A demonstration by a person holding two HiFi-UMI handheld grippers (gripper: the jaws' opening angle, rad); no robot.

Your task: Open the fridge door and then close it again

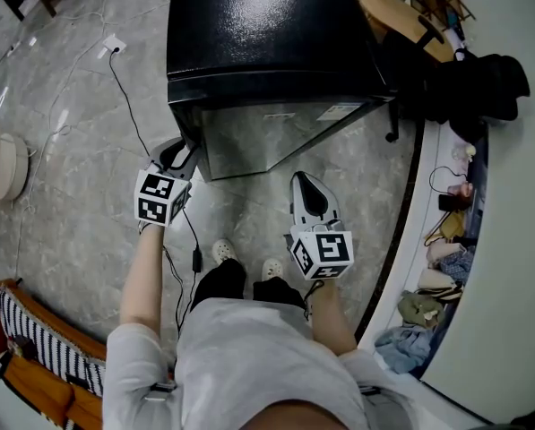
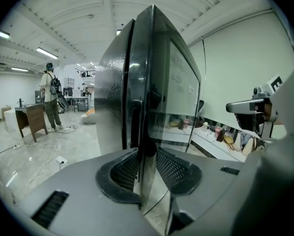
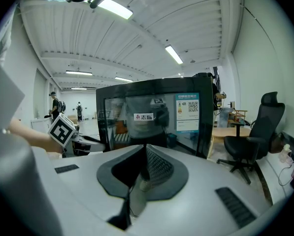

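Observation:
A black mini fridge (image 1: 267, 34) stands on the marble floor, its glass door (image 1: 276, 137) facing me and swung slightly off the body at its left side. My left gripper (image 1: 179, 155) is at that left edge. In the left gripper view the door's edge (image 2: 149, 102) runs between the jaws of the left gripper (image 2: 147, 154), and both pads press on it. My right gripper (image 1: 305, 182) hangs in front of the door, apart from it and shut on nothing. In the right gripper view the right gripper (image 3: 146, 149) points at the fridge (image 3: 156, 117).
Cables and a power strip (image 1: 113, 45) lie on the floor to the left. Clutter (image 1: 446, 240) lines the ledge on the right, with dark clothing (image 1: 482, 83) beside the fridge. An office chair (image 3: 250, 136) stands right of the fridge. A person (image 2: 50, 95) stands far off by a desk (image 2: 31, 117).

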